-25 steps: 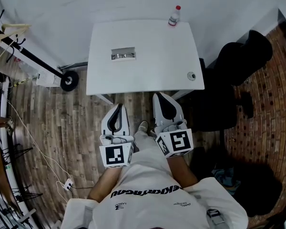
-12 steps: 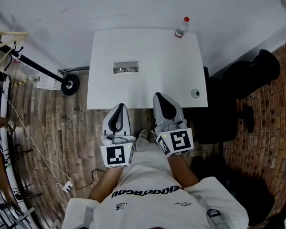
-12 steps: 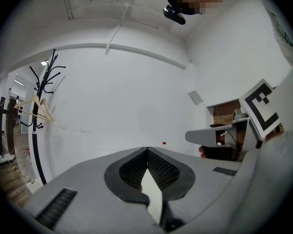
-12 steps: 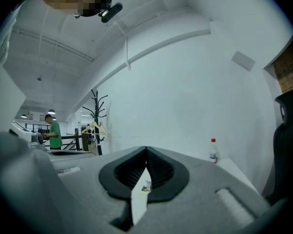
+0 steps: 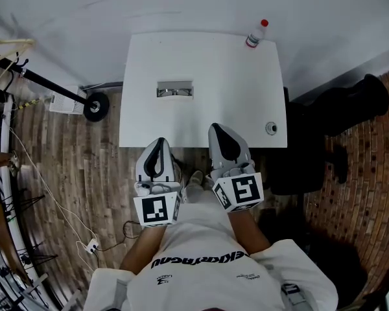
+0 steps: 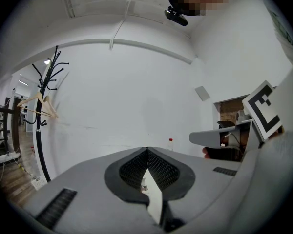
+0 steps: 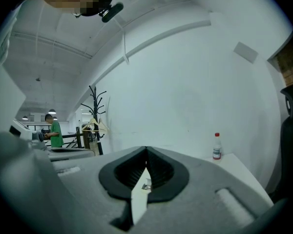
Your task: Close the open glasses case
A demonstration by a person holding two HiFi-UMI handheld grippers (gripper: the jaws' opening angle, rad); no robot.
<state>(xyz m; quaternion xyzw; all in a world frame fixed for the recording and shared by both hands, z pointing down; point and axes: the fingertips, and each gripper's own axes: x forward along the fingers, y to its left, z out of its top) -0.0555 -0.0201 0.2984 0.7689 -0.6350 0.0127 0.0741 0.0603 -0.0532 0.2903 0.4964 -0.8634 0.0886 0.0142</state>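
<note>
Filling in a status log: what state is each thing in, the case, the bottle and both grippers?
glasses case: open, lying on the table
bottle: upright, red cap on
left gripper: shut, empty
right gripper: shut, empty

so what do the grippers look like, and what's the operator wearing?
The left gripper and right gripper have light grey moulded shells and black ribbed pads. Each carries a white cube with black square markers. No cables visible. Clothing: a white short-sleeved T-shirt with black print.
</note>
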